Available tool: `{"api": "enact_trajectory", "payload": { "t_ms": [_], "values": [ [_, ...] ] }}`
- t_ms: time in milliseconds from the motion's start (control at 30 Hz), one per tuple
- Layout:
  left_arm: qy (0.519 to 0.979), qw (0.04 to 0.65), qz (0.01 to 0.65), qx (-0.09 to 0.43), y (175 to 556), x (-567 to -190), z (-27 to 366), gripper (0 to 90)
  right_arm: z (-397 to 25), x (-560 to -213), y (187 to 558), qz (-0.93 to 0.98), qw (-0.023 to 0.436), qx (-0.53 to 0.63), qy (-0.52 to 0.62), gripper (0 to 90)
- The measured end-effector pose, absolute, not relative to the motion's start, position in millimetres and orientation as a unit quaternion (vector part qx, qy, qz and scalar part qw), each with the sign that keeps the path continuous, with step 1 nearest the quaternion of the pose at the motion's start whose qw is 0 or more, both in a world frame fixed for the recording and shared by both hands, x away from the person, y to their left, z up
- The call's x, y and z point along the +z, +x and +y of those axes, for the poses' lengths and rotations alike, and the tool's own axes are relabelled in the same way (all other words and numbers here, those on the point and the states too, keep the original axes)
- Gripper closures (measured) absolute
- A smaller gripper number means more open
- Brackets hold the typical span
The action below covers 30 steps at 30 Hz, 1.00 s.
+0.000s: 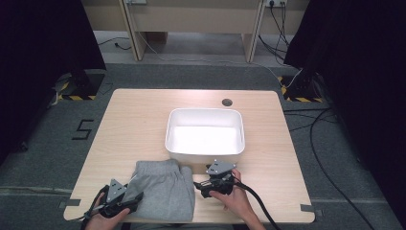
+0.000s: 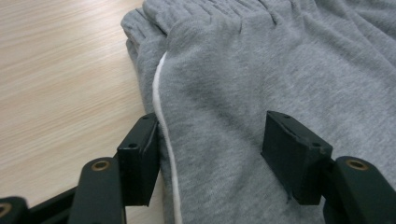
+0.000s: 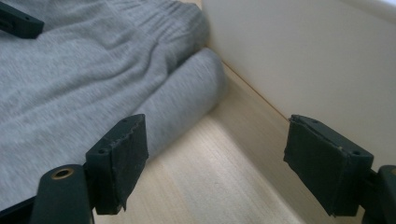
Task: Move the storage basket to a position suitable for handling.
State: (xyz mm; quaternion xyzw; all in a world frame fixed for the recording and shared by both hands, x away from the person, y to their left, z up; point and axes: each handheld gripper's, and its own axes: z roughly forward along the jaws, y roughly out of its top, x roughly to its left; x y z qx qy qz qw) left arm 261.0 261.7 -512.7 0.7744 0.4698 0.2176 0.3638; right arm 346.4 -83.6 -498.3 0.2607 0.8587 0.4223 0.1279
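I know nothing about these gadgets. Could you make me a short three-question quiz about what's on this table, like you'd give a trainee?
1. True or false: the white bin already holds the grey folded trousers.
2. Which gripper has its open jaws set around the edge of the trousers: the left gripper or the right gripper?
3. Multiple choice: the trousers lie (a) inside the bin, (b) on the table in front of the bin, near the person, (c) on the floor.

Key
1. False: the bin is empty.
2. The left gripper; the right gripper's jaws stand open over bare table between the trousers and the bin's wall.
3. b
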Motion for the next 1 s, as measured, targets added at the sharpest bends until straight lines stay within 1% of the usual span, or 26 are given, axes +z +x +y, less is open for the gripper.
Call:
{"api": "enact_trajectory", "payload": {
  "t_ms": [167,267,467,500,600,667,833,933,1000],
  "values": [
    [0.782,0.378,0.457,0.193,258.4,-513.0,244.6,34.7,-83.7,-496.0,343.3,0.856,0.122,0.431,0.258,21.3],
    [0.788,0.391,0.440,0.181,256.9,-514.7,228.6,29.4,-83.8,-496.0,342.5,0.857,0.121,0.431,0.256,20.3],
    [0.802,0.399,0.414,0.160,256.3,-514.1,204.3,27.3,-83.2,-502.8,343.2,0.871,0.120,0.402,0.257,18.8],
    [0.804,0.399,0.412,0.158,256.2,-513.9,201.5,26.2,-83.5,-504.5,343.7,0.873,0.120,0.396,0.259,19.7],
    [0.807,0.396,0.408,0.159,255.9,-513.2,199.0,24.4,-85.6,-509.7,344.5,0.883,0.117,0.374,0.259,27.5],
    [0.806,0.398,0.409,0.155,256.0,-512.9,201.2,24.4,-88.2,-510.5,345.7,0.882,0.099,0.378,0.263,35.1],
    [0.803,0.408,0.414,0.131,254.6,-512.1,206.1,25.1,-94.8,-509.2,350.4,0.880,0.111,0.372,0.273,40.9],
    [0.808,0.409,0.407,0.120,256.1,-514.8,200.3,28.6,-103.8,-508.2,352.8,0.878,0.119,0.368,0.282,41.6],
    [0.814,0.406,0.398,0.119,259.0,-513.9,193.5,29.0,-107.9,-508.3,351.8,0.876,0.121,0.368,0.287,41.6]
  ]
}}
